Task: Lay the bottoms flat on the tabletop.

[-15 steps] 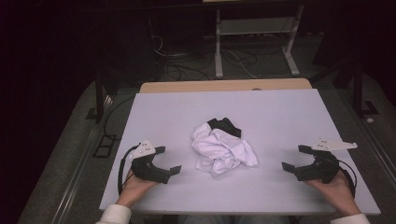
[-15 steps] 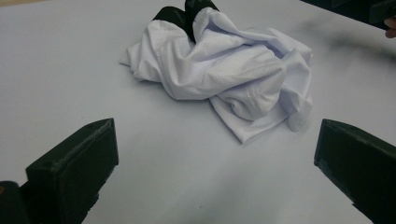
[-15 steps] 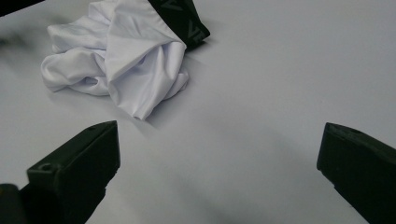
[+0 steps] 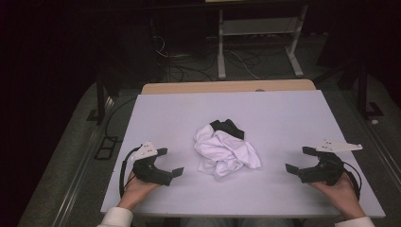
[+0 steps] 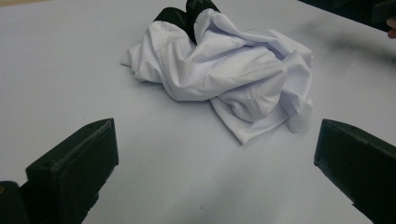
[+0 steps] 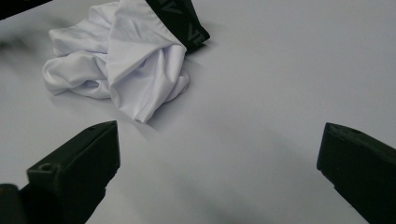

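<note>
Crumpled white garment [image 4: 226,150] sits mid-table [image 4: 283,113], between the left gripper [image 4: 169,161] and right gripper [image 4: 299,159], both spread wide and empty. Right gripper view catches lettering on its black waistband [image 6: 180,18].

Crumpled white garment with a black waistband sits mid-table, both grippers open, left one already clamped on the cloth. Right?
Not quite. The left gripper is not clamped on anything: in the left gripper view its jaws stand wide apart over bare table, short of the white garment. The rest holds: the garment lies crumpled mid-table with its black waistband, and the right gripper is open too.
</note>
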`<action>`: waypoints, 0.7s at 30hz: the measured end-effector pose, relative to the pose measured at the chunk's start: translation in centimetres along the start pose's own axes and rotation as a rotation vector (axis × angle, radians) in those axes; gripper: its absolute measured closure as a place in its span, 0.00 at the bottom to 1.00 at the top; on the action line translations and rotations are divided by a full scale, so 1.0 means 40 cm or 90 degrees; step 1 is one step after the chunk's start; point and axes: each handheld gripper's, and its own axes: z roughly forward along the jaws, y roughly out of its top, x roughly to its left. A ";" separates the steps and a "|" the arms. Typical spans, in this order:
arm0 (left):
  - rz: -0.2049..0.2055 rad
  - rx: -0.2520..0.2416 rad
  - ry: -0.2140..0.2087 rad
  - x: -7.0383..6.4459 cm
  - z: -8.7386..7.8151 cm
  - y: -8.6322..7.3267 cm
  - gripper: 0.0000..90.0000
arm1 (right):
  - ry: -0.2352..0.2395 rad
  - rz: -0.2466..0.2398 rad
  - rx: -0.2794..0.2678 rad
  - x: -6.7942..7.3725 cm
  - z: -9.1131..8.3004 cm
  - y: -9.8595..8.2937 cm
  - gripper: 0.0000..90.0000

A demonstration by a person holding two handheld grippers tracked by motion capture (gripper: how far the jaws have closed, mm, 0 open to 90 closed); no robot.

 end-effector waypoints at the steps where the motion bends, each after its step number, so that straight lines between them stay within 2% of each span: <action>1: 0.001 0.000 0.001 0.000 -0.001 0.001 0.00 | -0.001 0.001 -0.001 0.001 -0.001 0.001 0.00; 13: -0.006 0.007 0.020 0.009 -0.004 0.015 0.00 | 0.002 0.021 -0.004 0.000 -0.015 0.019 0.00; 21: 0.009 0.024 0.032 0.013 0.000 0.034 0.00 | 0.004 0.029 -0.010 0.003 -0.007 0.049 0.00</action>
